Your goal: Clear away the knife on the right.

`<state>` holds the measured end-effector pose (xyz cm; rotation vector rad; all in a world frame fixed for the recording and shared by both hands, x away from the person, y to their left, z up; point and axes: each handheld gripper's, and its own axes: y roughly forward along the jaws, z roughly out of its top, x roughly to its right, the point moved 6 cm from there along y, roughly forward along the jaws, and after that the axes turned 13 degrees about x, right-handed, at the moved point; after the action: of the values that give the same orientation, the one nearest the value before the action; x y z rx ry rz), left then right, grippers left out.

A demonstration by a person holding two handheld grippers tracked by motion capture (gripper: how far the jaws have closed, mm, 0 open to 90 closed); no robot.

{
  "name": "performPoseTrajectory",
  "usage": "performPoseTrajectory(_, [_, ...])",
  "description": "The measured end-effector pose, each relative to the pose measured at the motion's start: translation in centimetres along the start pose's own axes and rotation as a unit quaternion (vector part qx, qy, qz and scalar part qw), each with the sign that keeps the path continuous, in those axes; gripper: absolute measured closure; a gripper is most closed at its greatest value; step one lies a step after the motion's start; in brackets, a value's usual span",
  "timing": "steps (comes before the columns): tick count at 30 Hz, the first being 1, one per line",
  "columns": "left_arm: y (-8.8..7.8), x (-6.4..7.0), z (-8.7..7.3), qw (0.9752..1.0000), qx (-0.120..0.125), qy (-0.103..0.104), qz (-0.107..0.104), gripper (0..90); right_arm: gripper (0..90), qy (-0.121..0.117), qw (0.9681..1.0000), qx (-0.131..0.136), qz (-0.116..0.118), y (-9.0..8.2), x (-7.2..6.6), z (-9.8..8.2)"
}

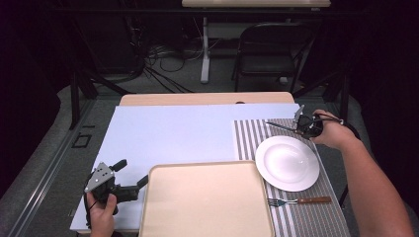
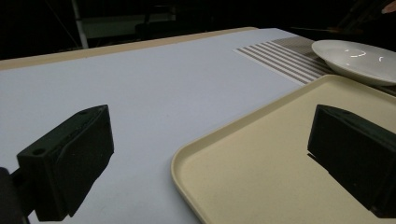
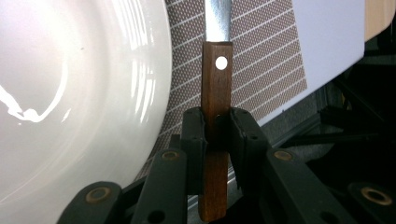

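No writing reads anywhere. The right claw (image 3: 217, 135) pinches a knife (image 3: 216, 93) by its wooden handle beside the plate (image 3: 70, 93); the left claw (image 2: 210, 158) is spread over the tray (image 2: 261, 154).

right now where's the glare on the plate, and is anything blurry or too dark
High view: the plate shows a soft sheen, and the room behind is very dark. Left gripper view: small bright arcs glint on the plate. Right gripper view: a streaky white reflection on the plate; the knife handle looks sharp.
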<state>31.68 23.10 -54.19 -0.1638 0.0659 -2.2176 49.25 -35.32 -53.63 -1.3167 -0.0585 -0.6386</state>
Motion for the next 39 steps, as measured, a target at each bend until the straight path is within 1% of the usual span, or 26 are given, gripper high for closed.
performPoseTrajectory(1, [0.0, 0.0, 0.0, 1.0000, 0.000, 0.000, 0.000, 0.4, 76.6, -0.001, 1.0000, -0.007, 0.000, -0.3, 0.0, 0.0])
performPoseTrajectory(2, [0.0, 0.0, 0.0, 1.0000, 0.000, 0.000, 0.000, 0.4, 76.6, 0.010, 0.9999, -0.004, 0.001, -0.6, -0.3, 0.1])
performPoseTrajectory(3, [0.0, 0.0, 0.0, 1.0000, 0.000, -0.001, 0.000, 0.4, 76.6, 0.011, 0.9998, -0.013, 0.001, -1.1, -0.3, 0.1])
performPoseTrajectory(4, [0.0, 0.0, 0.0, 1.0000, 0.000, 0.000, 0.000, 0.4, 76.7, 0.013, 0.9998, -0.013, -0.008, -1.3, -0.4, 0.1])
performPoseTrajectory(5, [0.0, 0.0, 0.0, 1.0000, 0.000, 0.000, 0.000, 0.4, 76.7, 0.019, 0.9998, -0.003, -0.005, -1.4, -0.7, 0.2])
performPoseTrajectory(7, [0.0, 0.0, 0.0, 1.0000, 0.000, 0.000, -0.001, 0.4, 76.6, 0.030, 0.9995, -0.001, -0.007, -2.0, -1.0, 0.3])
performPoseTrajectory(8, [0.0, 0.0, 0.0, 1.0000, 0.000, 0.000, -0.001, 0.4, 76.7, 0.038, 0.9993, -0.004, -0.001, -2.4, -1.3, 0.3])
performPoseTrajectory(9, [0.0, 0.0, 0.0, 1.0000, 0.001, 0.000, -0.001, 0.4, 76.7, 0.034, 0.9993, -0.014, -0.006, -2.8, -1.4, 0.3])
performPoseTrajectory(11, [0.0, 0.0, 0.0, 1.0000, 0.000, 0.000, -0.001, 0.4, 76.7, 0.053, 0.9985, -0.017, -0.005, -3.3, -1.8, 0.4])
performPoseTrajectory(14, [0.0, 0.0, 0.0, 1.0000, 0.001, -0.001, -0.002, 0.4, 76.7, 0.061, 0.9978, -0.026, -0.006, -3.9, -2.4, 0.4])
performPoseTrajectory(17, [0.0, 0.0, 0.1, 1.0000, 0.004, 0.000, -0.002, 0.4, 76.6, 0.086, 0.9958, -0.030, 0.002, -4.5, -3.2, 0.5])
performPoseTrajectory(20, [-0.1, 0.0, 0.1, 1.0000, 0.004, -0.001, -0.002, 0.4, 76.6, 0.116, 0.9927, -0.031, 0.009, -4.8, -3.9, 0.5])
performPoseTrajectory(22, [-0.1, 0.0, 0.1, 1.0000, 0.003, -0.001, -0.002, 0.4, 76.6, 0.140, 0.9893, -0.039, 0.010, -5.0, -4.4, 0.5])
performPoseTrajectory(25, [-0.1, 0.0, 0.1, 1.0000, 0.003, 0.000, -0.001, 0.4, 76.6, 0.163, 0.9856, -0.044, 0.016, -5.2, -5.0, 0.6])
performPoseTrajectory(26, [-0.1, 0.0, 0.1, 1.0000, 0.004, 0.000, -0.001, 0.4, 76.6, 0.179, 0.9828, -0.040, 0.019, -5.2, -5.3, 0.7])
performPoseTrajectory(27, [-0.1, 0.0, 0.1, 1.0000, 0.004, 0.001, -0.002, 0.4, 76.6, 0.180, 0.9824, -0.047, 0.020, -5.4, -5.3, 0.7])
performPoseTrajectory(28, [-0.1, 0.0, 0.1, 1.0000, 0.003, 0.001, -0.002, 0.4, 76.6, 0.195, 0.9796, -0.043, 0.021, -5.4, -5.5, 0.7])
performPoseTrajectory(29, [-0.1, 0.0, 0.1, 1.0000, 0.002, 0.001, -0.003, 0.4, 76.6, 0.201, 0.9779, -0.051, 0.024, -5.6, -5.5, 0.7])
performPoseTrajectory(31, [-0.1, 0.0, 0.1, 1.0000, 0.003, 0.000, -0.001, 0.4, 76.6, 0.228, 0.9725, -0.040, 0.021, -5.6, -5.8, 0.7])
performPoseTrajectory(32, [-0.1, 0.0, 0.1, 1.0000, 0.003, 0.000, -0.001, 0.4, 76.7, 0.232, 0.9711, -0.051, 0.026, -5.8, -5.8, 0.6])
performPoseTrajectory(34, [-0.1, 0.0, 0.1, 1.0000, 0.004, 0.000, -0.002, 0.4, 76.6, 0.256, 0.9652, -0.045, 0.030, -5.9, -6.0, 0.4])
performPoseTrajectory(35, [-0.1, 0.0, 0.2, 1.0000, 0.004, 0.001, -0.002, 0.4, 76.7, 0.260, 0.9637, -0.053, 0.031, -6.0, -6.0, 0.3])
performPoseTrajectory(36, [-0.1, 0.0, 0.2, 1.0000, 0.004, 0.001, -0.002, 0.4, 76.6, 0.283, 0.9578, -0.039, 0.030, -5.8, -6.2, 0.2])
performPoseTrajectory(37, [-0.1, 0.0, 0.1, 1.0000, 0.002, 0.001, -0.002, 0.4, 76.6, 0.277, 0.9583, -0.056, 0.041, -6.2, -6.1, 0.0])
performPoseTrajectory(38, [-0.1, 0.0, 0.1, 1.0000, 0.003, 0.001, -0.003, 0.4, 76.6, 0.296, 0.9532, -0.047, 0.040, -6.1, -6.3, -0.1])
performPoseTrajectory(39, [-0.1, 0.0, 0.2, 1.0000, 0.003, 0.001, -0.002, 0.4, 76.7, 0.304, 0.9509, -0.044, 0.035, -6.0, -6.4, -0.3])
